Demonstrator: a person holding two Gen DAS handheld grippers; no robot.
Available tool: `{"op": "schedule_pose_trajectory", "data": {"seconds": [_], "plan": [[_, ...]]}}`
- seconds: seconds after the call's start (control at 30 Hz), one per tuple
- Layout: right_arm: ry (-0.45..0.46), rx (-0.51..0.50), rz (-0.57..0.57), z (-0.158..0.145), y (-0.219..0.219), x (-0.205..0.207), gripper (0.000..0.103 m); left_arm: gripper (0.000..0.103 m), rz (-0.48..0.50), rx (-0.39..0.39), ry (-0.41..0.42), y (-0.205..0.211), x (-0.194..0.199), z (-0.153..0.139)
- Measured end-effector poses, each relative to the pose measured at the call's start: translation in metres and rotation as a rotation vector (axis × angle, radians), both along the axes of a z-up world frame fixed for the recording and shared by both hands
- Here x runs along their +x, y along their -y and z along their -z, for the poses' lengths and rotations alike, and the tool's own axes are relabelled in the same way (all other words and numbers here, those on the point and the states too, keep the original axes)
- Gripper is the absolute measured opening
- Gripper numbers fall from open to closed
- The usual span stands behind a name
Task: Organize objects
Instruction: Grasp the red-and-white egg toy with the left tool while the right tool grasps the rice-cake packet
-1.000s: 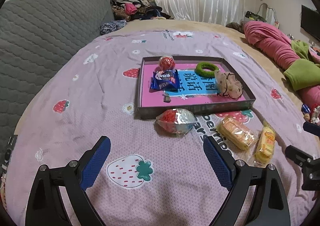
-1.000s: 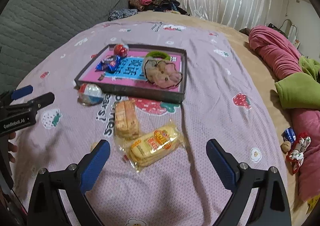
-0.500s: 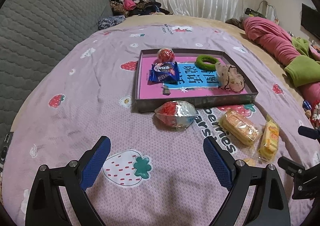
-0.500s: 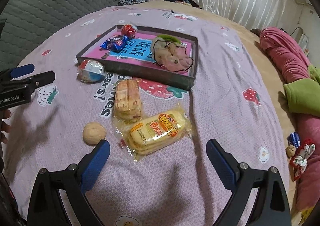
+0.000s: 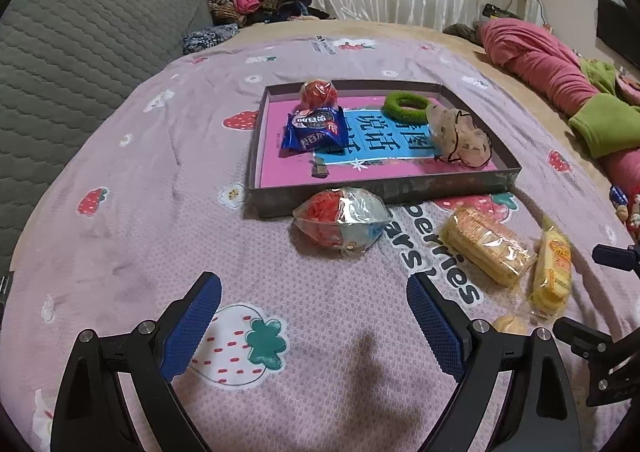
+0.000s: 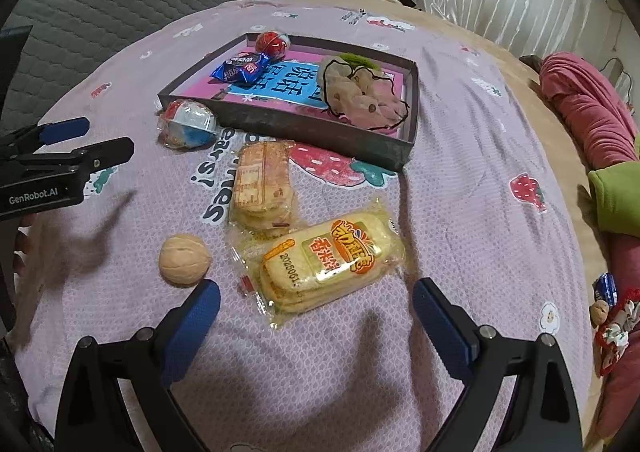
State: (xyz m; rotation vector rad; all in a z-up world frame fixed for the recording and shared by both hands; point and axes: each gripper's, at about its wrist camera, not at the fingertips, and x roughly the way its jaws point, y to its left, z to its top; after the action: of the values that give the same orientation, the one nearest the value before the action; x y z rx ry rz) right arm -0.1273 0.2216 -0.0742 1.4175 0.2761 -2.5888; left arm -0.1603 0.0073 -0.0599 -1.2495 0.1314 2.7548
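A shallow dark box (image 5: 280, 204) (image 6: 280, 120) on the bed holds a red ball (image 5: 319, 93), a blue snack pack (image 5: 314, 130), a green ring (image 5: 404, 106) and a beige scrunchie (image 6: 364, 96). In front of it lie a red-white-blue wrapped ball (image 5: 342, 218) (image 6: 188, 124), a cracker pack (image 6: 262, 184), a yellow rice-cracker pack (image 6: 328, 256) and a walnut (image 6: 185, 258). My left gripper (image 5: 314, 324) is open and empty, short of the wrapped ball. My right gripper (image 6: 316, 322) is open and empty, just before the yellow pack, walnut by its left finger.
The bed has a pink strawberry-print cover (image 5: 140, 192). A grey quilted headboard (image 5: 80, 52) is at left. Pink and green bedding (image 6: 592, 124) lies along the right. A clothes pile (image 5: 248, 4) and curtains are at the far end. Small items (image 6: 608, 304) lie at the right edge.
Both grippers have moved forward and lower toward the loose snacks. The walnut has come into the right wrist view. Both grippers stay open.
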Motion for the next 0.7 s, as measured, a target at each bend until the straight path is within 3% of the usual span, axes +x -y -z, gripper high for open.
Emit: {"op": "schedule_pose_trajectory", "data": {"seconds": [0.7], "plan": [[0.031, 0.046, -0.058, 0.017, 0.005, -0.019, 0.097, 0.094, 0.009, 0.024, 0.047, -0.011, -0.044, 0.03]]}}
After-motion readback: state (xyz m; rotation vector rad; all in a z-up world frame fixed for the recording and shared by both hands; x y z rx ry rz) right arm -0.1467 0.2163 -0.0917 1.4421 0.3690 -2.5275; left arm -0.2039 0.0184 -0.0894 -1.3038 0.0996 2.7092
